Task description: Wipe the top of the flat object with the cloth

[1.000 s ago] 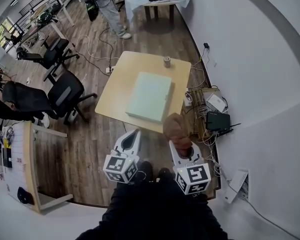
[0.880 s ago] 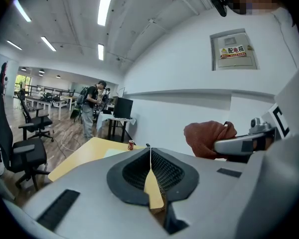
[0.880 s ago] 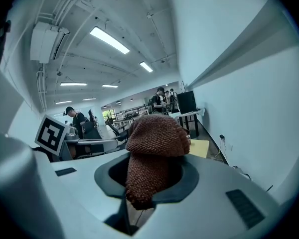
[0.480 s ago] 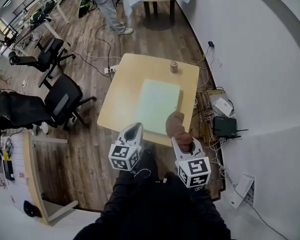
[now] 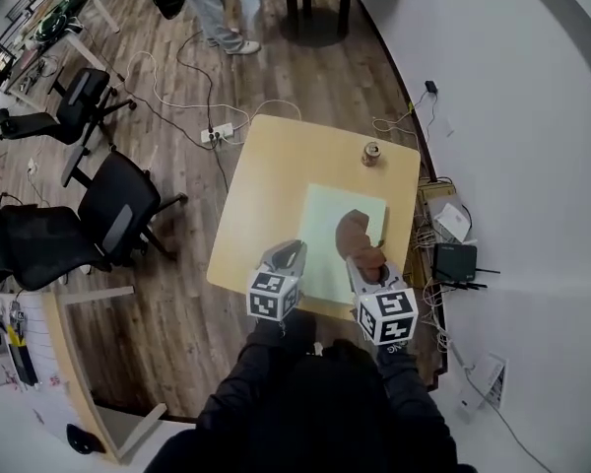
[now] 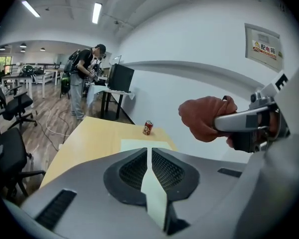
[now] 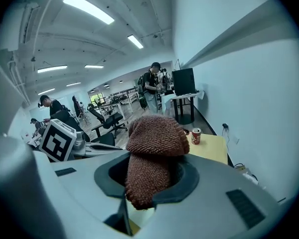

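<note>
Your right tongs (image 7: 150, 169) are clamped on the brown cloth (image 7: 157, 138), which bunches up above the pads in a rounded lump. Past it a red can (image 7: 196, 136) stands upright on the yellow surface (image 7: 213, 152), close to the wall. Left tongs (image 7: 107, 150) sit alongside at frame left, marker cube toward the camera. Far back, a person (image 7: 150, 86) stands by a monitor (image 7: 183, 81).

Inventory on and over the work surface: one table (image 5: 266, 180), one pale green flat object (image 5: 320, 239), one brown cloth (image 5: 353, 231) and one can (image 5: 372, 153). Gripper count is two: the left gripper (image 5: 292, 251) and the right gripper (image 5: 362, 264). The surrounding floor holds three black office chairs (image 5: 126, 203), one power strip (image 5: 217, 134) and one standing person (image 5: 217, 8).
</note>
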Tool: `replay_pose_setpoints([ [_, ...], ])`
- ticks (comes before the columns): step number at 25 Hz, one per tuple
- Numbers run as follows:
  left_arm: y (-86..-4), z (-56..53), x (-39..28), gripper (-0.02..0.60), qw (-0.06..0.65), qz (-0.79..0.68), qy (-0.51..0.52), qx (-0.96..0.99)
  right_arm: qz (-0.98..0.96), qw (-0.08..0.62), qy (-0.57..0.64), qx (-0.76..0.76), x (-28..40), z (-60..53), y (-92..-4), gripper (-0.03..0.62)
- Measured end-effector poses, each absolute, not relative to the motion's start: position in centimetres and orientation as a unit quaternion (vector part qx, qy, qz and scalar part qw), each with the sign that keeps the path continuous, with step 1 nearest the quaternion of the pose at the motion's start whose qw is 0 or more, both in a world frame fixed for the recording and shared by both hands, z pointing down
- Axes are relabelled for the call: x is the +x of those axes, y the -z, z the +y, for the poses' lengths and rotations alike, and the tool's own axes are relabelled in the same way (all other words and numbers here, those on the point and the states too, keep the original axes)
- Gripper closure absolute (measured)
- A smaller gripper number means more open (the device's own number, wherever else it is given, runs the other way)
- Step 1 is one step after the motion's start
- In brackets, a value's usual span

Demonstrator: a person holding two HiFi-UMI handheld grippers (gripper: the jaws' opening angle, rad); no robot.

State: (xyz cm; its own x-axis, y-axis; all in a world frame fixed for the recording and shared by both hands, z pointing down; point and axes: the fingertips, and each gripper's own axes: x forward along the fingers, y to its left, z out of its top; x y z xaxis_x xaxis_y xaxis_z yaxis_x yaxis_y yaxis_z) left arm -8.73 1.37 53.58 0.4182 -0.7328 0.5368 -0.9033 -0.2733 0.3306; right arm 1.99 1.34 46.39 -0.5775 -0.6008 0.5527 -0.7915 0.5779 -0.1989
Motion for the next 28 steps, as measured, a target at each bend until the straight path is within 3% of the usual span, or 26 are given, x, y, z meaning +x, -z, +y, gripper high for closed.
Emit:
replay_pose_setpoints([
  [7, -60.9, -2.1, -10.0, 0.543, 0.355, -0.491, -0.180, 0.775, -0.844, 0.235, -0.257, 0.408, -2.1, -4.2, -51.9, 0.485],
  [10, -64.0, -2.6, -9.8, 0.469, 0.377, -0.475, -0.200, 0.769, -0.838, 0.241, -0.280, 0.400, -3.3, -6.1, -54.9, 0.485],
  [17, -68.3, -3.2, -9.8, 0.429, 0.409, -0.445, -0.229, 0.763, -0.835, 0.245, -0.316, 0.378, -6.2, -10.7, -60.2, 0.485],
  [28, -69.7, -2.5, -9.1, 0.442, 0.416, -0.425, -0.244, 0.766, -0.816, 0.277, -0.346, 0.371, -6.1, -11.5, -66.6, 0.485],
])
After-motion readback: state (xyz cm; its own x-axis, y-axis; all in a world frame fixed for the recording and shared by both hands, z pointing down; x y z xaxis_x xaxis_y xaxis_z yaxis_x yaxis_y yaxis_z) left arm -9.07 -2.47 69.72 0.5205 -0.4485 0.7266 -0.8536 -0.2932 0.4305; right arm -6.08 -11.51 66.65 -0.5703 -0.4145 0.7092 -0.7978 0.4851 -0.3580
